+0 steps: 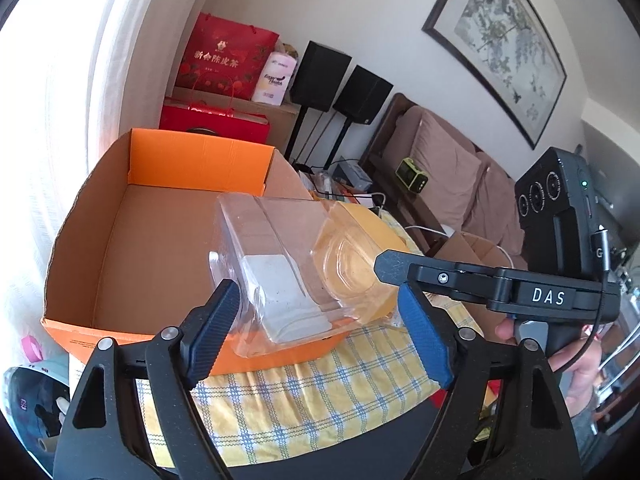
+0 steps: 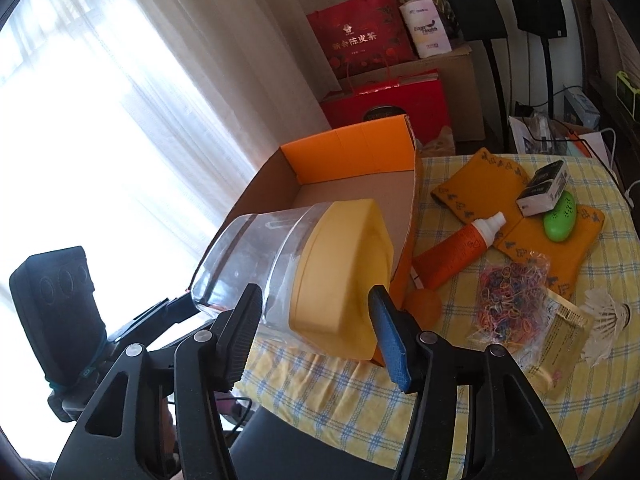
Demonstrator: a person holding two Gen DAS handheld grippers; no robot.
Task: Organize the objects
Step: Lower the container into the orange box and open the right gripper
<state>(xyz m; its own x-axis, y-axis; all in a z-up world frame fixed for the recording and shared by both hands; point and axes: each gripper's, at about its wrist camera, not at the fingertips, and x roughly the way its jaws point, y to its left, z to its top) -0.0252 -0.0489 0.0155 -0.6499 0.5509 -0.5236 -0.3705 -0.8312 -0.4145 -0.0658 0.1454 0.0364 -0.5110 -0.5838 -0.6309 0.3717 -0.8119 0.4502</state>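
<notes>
A clear plastic container point(image 1: 276, 264) with a yellow lid point(image 2: 340, 276) is held on its side between both grippers, above the near edge of an open orange cardboard box point(image 1: 168, 216). My left gripper point(image 1: 320, 320) is shut on the container's clear bottom end. My right gripper point(image 2: 316, 332) is shut on the lid end; its finger point(image 1: 396, 266) shows in the left wrist view. The box point(image 2: 352, 152) stands on a yellow checked tablecloth point(image 2: 560, 380).
On the table right of the box lie an orange tube point(image 2: 456, 252), an orange ball point(image 2: 422, 306), a bag of rubber bands point(image 2: 508, 300), a green egg-shaped case point(image 2: 560, 216), a small carton point(image 2: 544, 188), orange cloths point(image 2: 480, 184) and a shuttlecock point(image 2: 608, 316). Red gift bags point(image 1: 224, 60) stand behind.
</notes>
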